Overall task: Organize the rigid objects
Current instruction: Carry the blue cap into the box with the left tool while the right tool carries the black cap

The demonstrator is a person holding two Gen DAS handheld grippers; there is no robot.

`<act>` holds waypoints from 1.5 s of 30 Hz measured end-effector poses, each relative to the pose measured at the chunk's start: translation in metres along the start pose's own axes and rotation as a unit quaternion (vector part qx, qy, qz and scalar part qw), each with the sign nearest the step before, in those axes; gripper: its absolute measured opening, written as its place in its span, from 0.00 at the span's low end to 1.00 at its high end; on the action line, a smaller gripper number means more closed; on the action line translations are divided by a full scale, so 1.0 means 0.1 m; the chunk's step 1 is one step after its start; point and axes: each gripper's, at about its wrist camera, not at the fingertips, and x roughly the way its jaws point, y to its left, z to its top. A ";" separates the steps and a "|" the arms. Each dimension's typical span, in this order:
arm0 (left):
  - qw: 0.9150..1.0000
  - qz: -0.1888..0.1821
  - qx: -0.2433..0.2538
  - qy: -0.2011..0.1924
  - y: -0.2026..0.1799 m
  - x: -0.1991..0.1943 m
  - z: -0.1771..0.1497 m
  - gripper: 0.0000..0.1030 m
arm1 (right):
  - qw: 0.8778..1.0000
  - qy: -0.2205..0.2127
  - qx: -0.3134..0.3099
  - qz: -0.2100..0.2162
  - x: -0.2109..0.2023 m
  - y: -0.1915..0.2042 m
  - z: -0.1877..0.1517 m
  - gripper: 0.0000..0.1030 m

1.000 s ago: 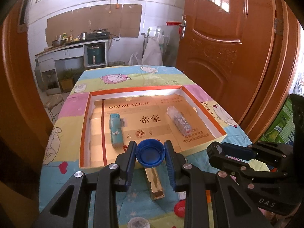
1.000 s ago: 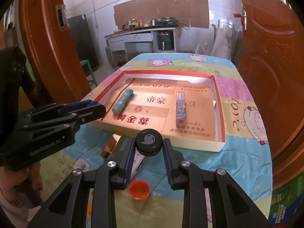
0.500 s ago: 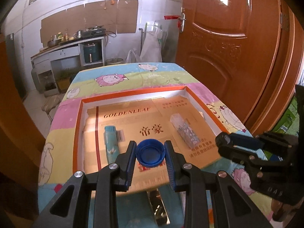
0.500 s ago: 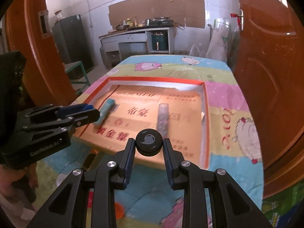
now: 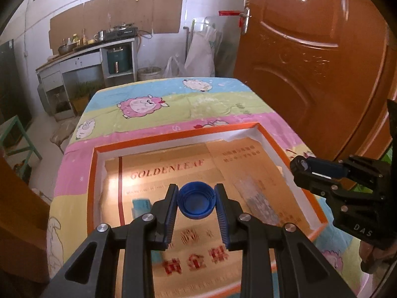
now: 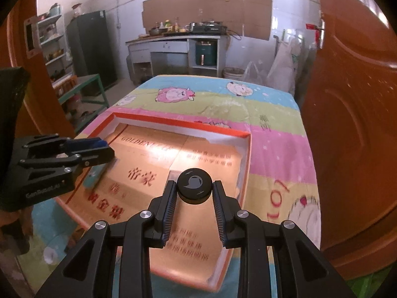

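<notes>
The left gripper (image 5: 196, 203) squeezes a blue bottle cap (image 5: 196, 203) between its two pads, with the hollow side of the cap facing the camera. The right gripper (image 6: 194, 190) squeezes a round black cap (image 6: 194, 185) with a small white mark on top. Both caps hang in the air over a big flat box (image 5: 92, 173) with an orange rim, white walls and a gold floor with red letters. The box lies on a table covered by a bright cloth (image 5: 158, 104) with pink and white sheep on it. Inside the box, a long clear thing with a speckled pattern (image 5: 260, 200) lies toward the right side, under and past the blue cap. A little blue-green thing (image 5: 141, 204) lies toward the left side of the box, mostly hidden behind the left gripper's finger. In the right wrist view the same blue-green thing (image 6: 95, 175) peeks out just below the other gripper. A big brown door (image 5: 310, 57) stands on the right of the table. Far back there is a counter (image 6: 173, 38) with pots and bottles on it.
</notes>
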 end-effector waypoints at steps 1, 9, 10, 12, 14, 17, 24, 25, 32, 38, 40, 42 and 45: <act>1.000 -0.002 -0.002 0.005 0.02 0.05 0.05 0.29 | 1.000 0.003 -0.002 0.001 0.05 -0.03 0.04 0.29; 0.998 -0.015 -0.026 0.053 0.20 0.44 0.27 0.29 | 0.999 0.033 0.000 0.035 0.44 -0.20 0.32 0.29; 0.998 -0.017 -0.030 0.061 0.23 0.51 0.29 0.29 | 0.998 0.037 0.001 0.041 0.48 -0.21 0.34 0.29; 0.997 -0.015 -0.033 0.069 0.26 0.59 0.31 0.29 | 0.998 0.046 0.005 0.049 0.56 -0.23 0.37 0.29; 0.997 -0.008 -0.033 0.074 0.28 0.67 0.32 0.29 | 0.997 0.053 0.006 0.047 0.64 -0.24 0.40 0.29; 0.996 -0.003 -0.032 0.079 0.30 0.75 0.33 0.29 | 0.997 0.058 0.006 0.045 0.73 -0.25 0.43 0.29; 0.996 0.003 -0.035 0.084 0.34 0.85 0.36 0.29 | 0.996 0.073 0.008 0.040 0.91 -0.27 0.46 0.29; 0.996 0.004 -0.035 0.085 0.33 0.87 0.36 0.29 | 0.996 0.076 0.008 0.040 0.93 -0.27 0.46 0.29; 0.995 0.001 -0.034 0.092 0.34 0.94 0.35 0.29 | 0.995 0.094 0.011 0.035 1.07 -0.28 0.44 0.29; 0.995 0.005 -0.027 0.095 0.31 0.99 0.32 0.29 | 0.994 0.101 0.011 0.035 1.13 -0.28 0.42 0.29; 0.995 0.004 -0.028 0.095 0.31 1.00 0.32 0.29 | 0.994 0.104 0.009 0.034 1.15 -0.27 0.41 0.29; 0.995 0.002 -0.030 0.094 0.32 1.00 0.32 0.29 | 0.994 0.107 0.008 0.032 1.17 -0.27 0.40 0.29; 0.995 0.001 -0.029 0.091 0.31 1.00 0.31 0.29 | 0.993 0.112 0.009 0.032 1.19 -0.27 0.40 0.30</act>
